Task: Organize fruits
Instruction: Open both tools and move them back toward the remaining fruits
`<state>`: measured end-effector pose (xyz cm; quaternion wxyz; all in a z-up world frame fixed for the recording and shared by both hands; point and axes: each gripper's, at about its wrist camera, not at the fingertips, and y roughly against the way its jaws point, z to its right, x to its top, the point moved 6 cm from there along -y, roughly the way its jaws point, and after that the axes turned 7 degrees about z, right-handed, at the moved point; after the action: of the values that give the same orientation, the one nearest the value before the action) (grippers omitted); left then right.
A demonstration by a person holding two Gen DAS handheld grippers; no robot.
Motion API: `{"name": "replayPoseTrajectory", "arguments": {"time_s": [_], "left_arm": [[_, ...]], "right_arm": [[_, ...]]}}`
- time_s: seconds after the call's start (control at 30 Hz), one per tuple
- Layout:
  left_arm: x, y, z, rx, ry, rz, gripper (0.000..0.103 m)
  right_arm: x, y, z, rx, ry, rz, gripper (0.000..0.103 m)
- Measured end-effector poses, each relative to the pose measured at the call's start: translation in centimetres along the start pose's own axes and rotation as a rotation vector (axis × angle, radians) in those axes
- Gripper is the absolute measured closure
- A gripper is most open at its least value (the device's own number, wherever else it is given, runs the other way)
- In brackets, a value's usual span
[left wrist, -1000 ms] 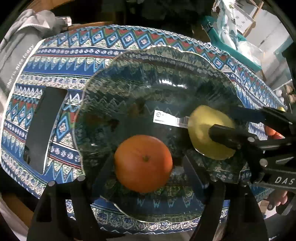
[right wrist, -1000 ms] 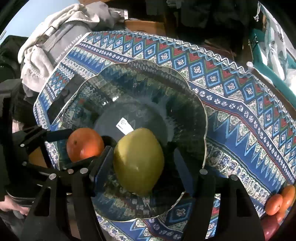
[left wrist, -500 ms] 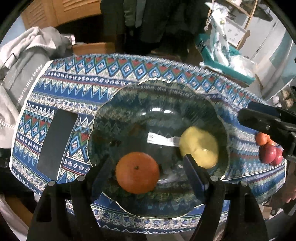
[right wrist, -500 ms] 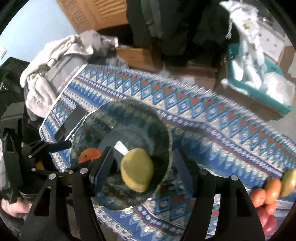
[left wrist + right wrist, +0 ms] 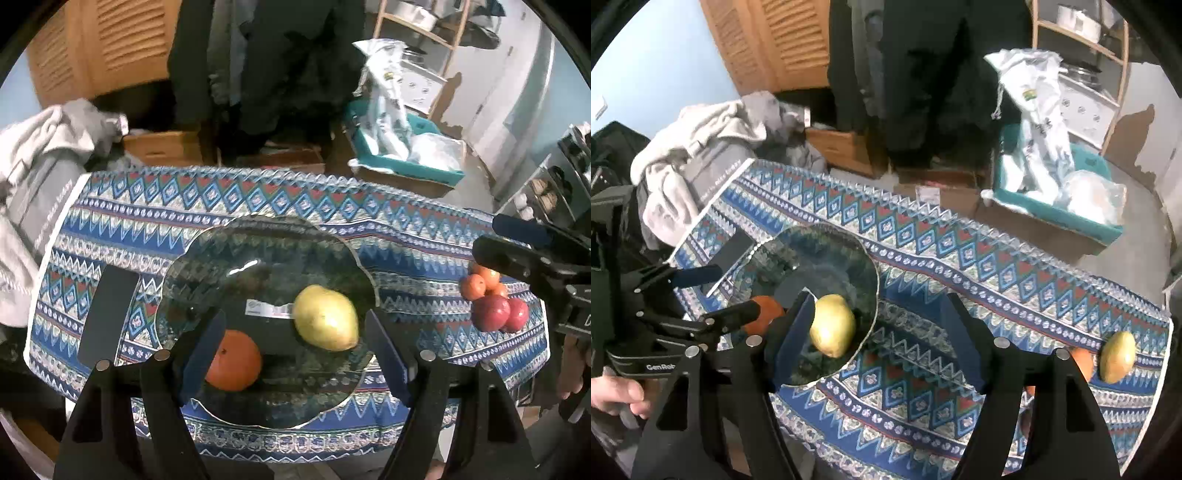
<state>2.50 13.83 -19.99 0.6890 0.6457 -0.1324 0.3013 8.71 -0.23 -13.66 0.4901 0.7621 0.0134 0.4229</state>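
A glass bowl (image 5: 258,243) (image 5: 827,240) sits on the patterned tablecloth and holds an orange (image 5: 234,365) (image 5: 764,317) and a yellow pear (image 5: 327,319) (image 5: 833,325). My left gripper (image 5: 295,350) is open and empty, raised above the bowl's near side. My right gripper (image 5: 877,332) is open and empty, above the cloth just right of the bowl. A pile of oranges (image 5: 480,282) and red apples (image 5: 493,312) lies at the table's right end. Another yellow pear (image 5: 1117,356) and an orange (image 5: 1084,363) lie there too.
A dark phone (image 5: 107,314) (image 5: 733,247) lies left of the bowl. Grey clothes (image 5: 37,155) (image 5: 701,147) are heaped past the table's left end. A teal bin with bags (image 5: 399,144) (image 5: 1052,192) stands on the floor behind.
Both grippers have let go of their fruit and pulled back and up from the bowl. The right gripper has swung to the right. The orange and pear stay in the bowl.
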Motion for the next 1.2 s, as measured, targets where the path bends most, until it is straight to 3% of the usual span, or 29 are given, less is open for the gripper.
{"name": "replayPoseTrajectory", "arguments": {"time_s": [0.3, 1.2], "left_arm": [[0.7, 1.6, 3.6, -0.046, -0.053, 0.02, 0.023], [0.7, 1.9, 16.2, -0.155, -0.24, 0.009, 0.023]], "right_arm": [[-0.6, 4.2, 1.6, -0.036, 0.028, 0.055, 0.027], [-7.0, 12.7, 15.6, -0.205, -0.125, 0.091, 0.024]]}}
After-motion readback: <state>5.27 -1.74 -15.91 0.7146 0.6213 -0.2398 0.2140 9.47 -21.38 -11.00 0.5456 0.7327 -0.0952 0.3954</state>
